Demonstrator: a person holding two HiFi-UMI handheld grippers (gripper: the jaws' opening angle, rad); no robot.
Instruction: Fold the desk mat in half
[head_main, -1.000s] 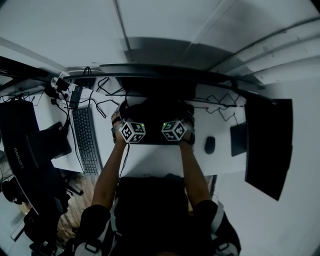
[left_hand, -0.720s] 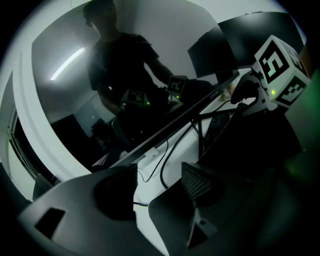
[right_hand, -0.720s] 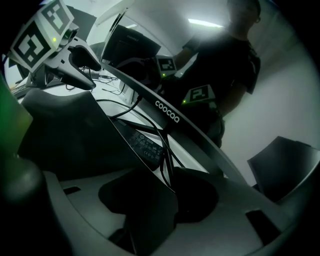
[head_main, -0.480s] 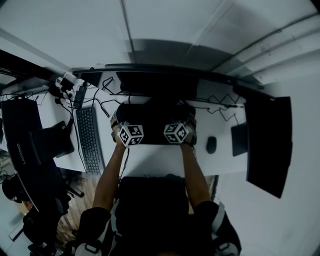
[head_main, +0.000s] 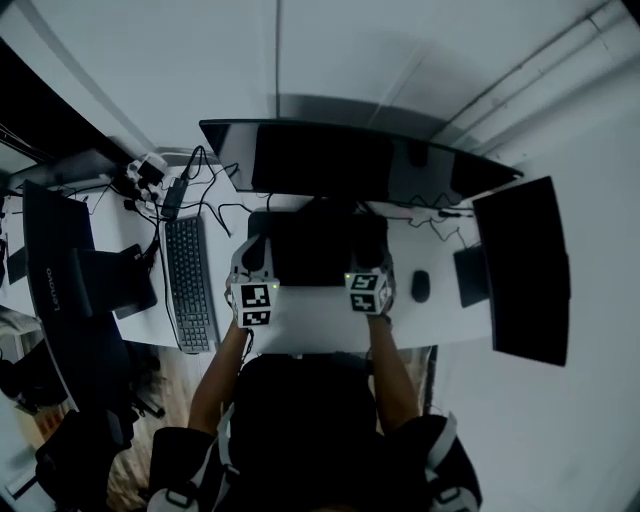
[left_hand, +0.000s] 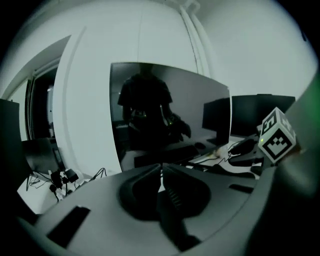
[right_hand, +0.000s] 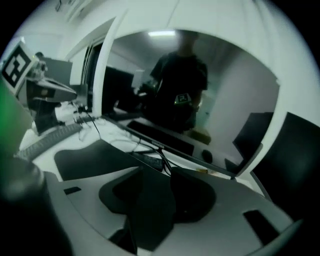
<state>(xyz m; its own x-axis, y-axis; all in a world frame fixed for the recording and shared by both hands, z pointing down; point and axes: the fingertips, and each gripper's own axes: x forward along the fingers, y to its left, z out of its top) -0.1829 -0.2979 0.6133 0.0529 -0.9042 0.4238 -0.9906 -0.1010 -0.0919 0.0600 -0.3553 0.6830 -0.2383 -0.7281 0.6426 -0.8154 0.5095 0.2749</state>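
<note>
Head view: black rectangular desk mat (head_main: 315, 250) lying flat on white tabletop (head_main: 310, 322), squarely before wide curved dark monitor (head_main: 350, 160), with dark keyboard (head_main: 190, 285) to one side and small dark mouse (head_main: 420, 287) to the other. Long edges parallel to the tabletop's front edge, likely so as to sit under the hands at the screen. No crease or doubled layer to be made out; fold judged not yet begun.

Left gripper view: left gripper (left_hand: 160, 173) aimed at the monitor, tongs just snapped together, pressed tip to tip with nothing between them, only a sliver of white tabletop beyond. Would need reopening before any bite on the mat.

Right gripper view: right gripper (right_hand: 153, 171) angled down across the mat toward the keyboard, tongs spread, gap between them dark all through, no mat edge clearly pinched there. Mat's left end flat on the tabletop, rounded corner down.

Held above the near long edge, one toward each near corner: spacing suited, by the look of it, to lifting that edge evenly and carrying it over to the far edge. Main risk, as judged: one corner taken alone, dragging the mat askew toward the dark cables (head_main: 212, 190) at the tabletop's back.
</note>
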